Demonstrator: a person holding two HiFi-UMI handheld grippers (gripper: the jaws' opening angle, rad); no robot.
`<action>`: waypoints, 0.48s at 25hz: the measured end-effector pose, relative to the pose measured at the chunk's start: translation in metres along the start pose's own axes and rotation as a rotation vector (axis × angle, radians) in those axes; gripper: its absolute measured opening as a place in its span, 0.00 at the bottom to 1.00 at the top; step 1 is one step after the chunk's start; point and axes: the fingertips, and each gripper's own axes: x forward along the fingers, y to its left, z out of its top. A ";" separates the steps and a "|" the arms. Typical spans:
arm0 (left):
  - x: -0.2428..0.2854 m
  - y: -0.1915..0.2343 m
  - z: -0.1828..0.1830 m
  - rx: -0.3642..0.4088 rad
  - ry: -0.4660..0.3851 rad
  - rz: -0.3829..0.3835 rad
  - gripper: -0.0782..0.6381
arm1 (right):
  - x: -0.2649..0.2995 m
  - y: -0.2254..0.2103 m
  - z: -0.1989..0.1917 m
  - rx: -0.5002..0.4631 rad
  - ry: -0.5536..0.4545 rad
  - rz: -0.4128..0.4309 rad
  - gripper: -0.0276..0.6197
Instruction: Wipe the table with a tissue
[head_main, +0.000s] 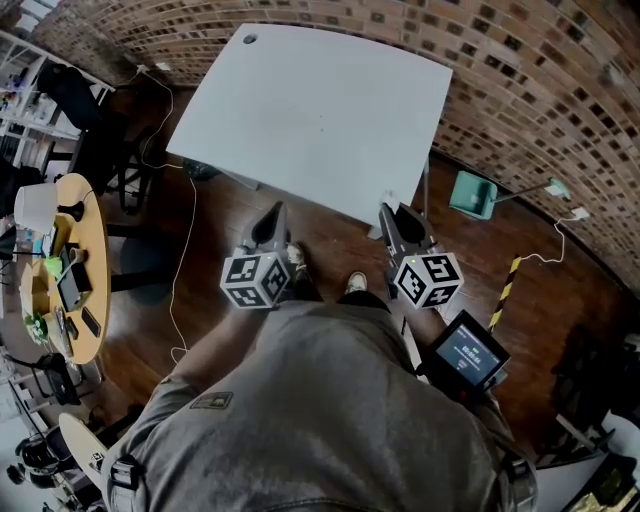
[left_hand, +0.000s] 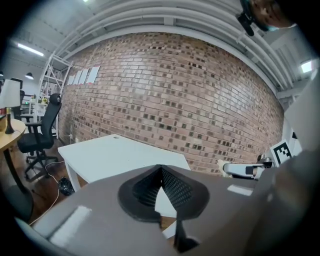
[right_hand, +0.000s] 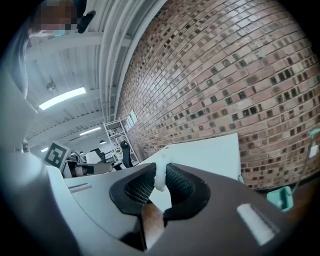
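While the right gripper (head_main: 390, 212) hangs at the counter's near edge: its jaws pinch a small white tissue (right_hand: 160, 176), with a tuft poking past the tips.
Left gripper (head_main: 272, 215): jaws closed tip to tip on nothing, just short of the same edge.
Counter (head_main: 320, 110): white, with nothing lying on it; the wipe looks not yet started.
Doing it well: little tissue shows, so bring the tuft down flat, press lightly and sweep overlapping strokes from near edge to far corners; otherwise bare jaws may scrape the top.
Teal bin (head_main: 472, 193): on the floor beyond the counter's right edge; its contents cannot be made out.
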 end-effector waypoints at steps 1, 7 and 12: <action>0.003 0.005 0.000 -0.004 0.002 0.003 0.11 | 0.005 0.000 0.000 -0.002 0.005 0.001 0.15; 0.030 0.036 0.007 -0.023 0.006 -0.012 0.11 | 0.045 -0.002 -0.005 -0.015 0.040 -0.027 0.15; 0.061 0.074 0.013 -0.050 0.039 -0.048 0.11 | 0.085 -0.002 -0.008 -0.010 0.070 -0.090 0.15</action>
